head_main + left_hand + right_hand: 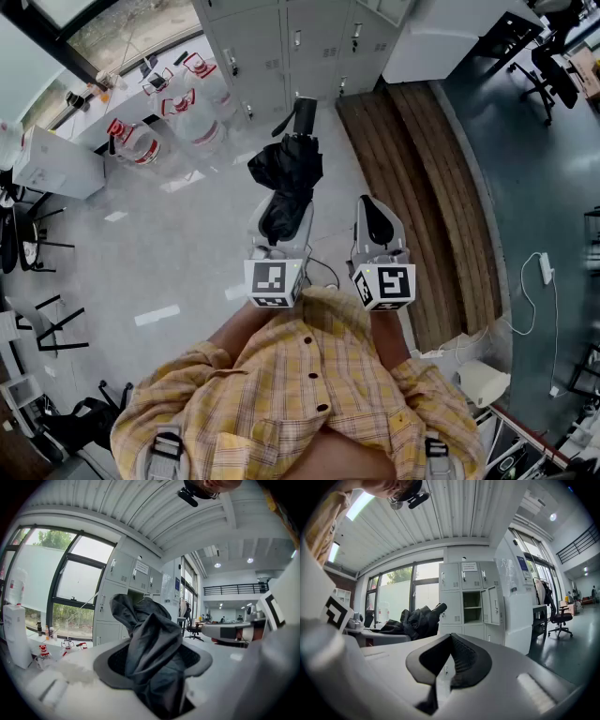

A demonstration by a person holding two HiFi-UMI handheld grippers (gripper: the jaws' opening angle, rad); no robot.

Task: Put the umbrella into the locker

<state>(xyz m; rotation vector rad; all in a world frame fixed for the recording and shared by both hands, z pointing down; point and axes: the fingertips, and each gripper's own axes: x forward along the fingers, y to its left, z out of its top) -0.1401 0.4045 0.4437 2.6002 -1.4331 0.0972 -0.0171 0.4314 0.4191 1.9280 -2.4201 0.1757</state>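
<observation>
Umbrella (286,169), black, folded, clamped in left gripper (283,225), right gripper (378,223) closed, empty

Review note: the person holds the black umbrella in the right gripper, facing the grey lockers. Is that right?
Wrong on one point: the black umbrella is held in the left gripper, not the right. The left gripper view shows its fabric clamped between the jaws, and the right gripper holds nothing. The grey lockers do stand ahead.
</observation>
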